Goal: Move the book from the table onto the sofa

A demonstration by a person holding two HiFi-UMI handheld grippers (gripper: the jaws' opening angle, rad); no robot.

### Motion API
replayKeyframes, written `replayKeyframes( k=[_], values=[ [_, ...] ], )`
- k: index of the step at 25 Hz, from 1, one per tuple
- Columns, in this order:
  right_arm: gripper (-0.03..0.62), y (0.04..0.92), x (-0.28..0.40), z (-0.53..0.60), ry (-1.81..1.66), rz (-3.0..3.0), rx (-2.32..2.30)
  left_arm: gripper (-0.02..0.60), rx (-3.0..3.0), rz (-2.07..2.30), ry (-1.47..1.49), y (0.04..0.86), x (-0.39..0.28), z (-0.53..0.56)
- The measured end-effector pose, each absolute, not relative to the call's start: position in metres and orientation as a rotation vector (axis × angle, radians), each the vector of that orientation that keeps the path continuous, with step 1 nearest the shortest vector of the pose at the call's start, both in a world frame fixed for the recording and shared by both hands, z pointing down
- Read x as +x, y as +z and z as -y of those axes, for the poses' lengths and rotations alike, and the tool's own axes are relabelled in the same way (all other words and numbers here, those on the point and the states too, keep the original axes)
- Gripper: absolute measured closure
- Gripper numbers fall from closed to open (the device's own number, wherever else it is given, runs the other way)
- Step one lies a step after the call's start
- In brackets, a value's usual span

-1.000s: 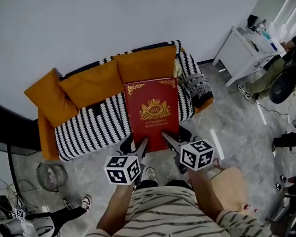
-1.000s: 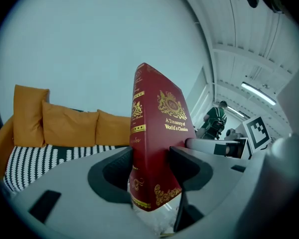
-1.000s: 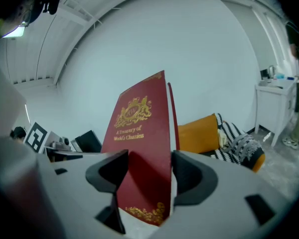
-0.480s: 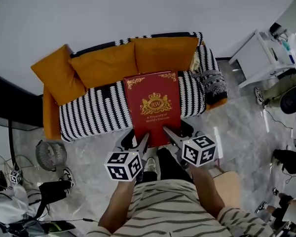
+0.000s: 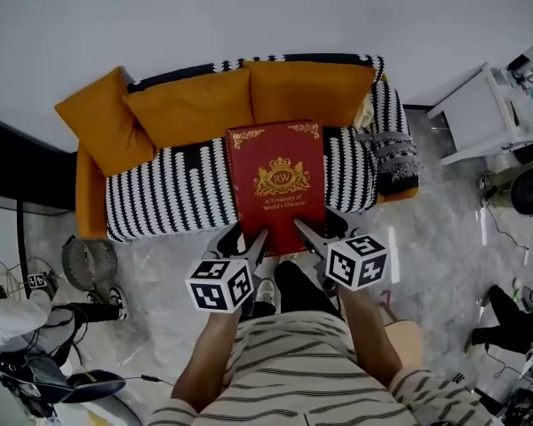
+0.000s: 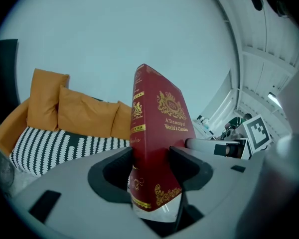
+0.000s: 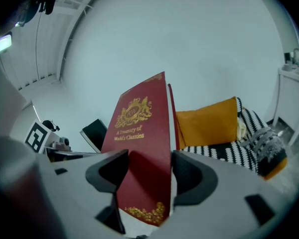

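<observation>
You hold the book (image 5: 280,185) in the air above the sofa (image 5: 160,198), cover up. Its near edge is pinched by the left gripper (image 5: 254,245) at one corner and the right gripper (image 5: 306,238) at the other, each pair of jaws clamped on the red cover and pages. The book juts far out past both grips, so its weight could lever it loose. Letting go with one side first would swing it. Releasing too near the seat's front edge could tip it onto the floor (image 5: 169,264).
</observation>
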State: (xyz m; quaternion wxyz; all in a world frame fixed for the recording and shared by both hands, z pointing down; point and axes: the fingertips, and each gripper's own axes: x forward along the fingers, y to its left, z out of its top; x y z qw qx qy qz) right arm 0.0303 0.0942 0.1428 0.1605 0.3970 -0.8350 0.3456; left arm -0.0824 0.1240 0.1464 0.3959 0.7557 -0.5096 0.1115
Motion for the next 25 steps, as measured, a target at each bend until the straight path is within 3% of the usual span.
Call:
replayKeyframes(
  k=[25],
  values=[
    [0.313, 0.249, 0.040, 0.002, 1.114, 2.243, 0.987, 0.342, 1.726, 1.260, 0.339, 0.249, -0.070, -0.035]
  ],
)
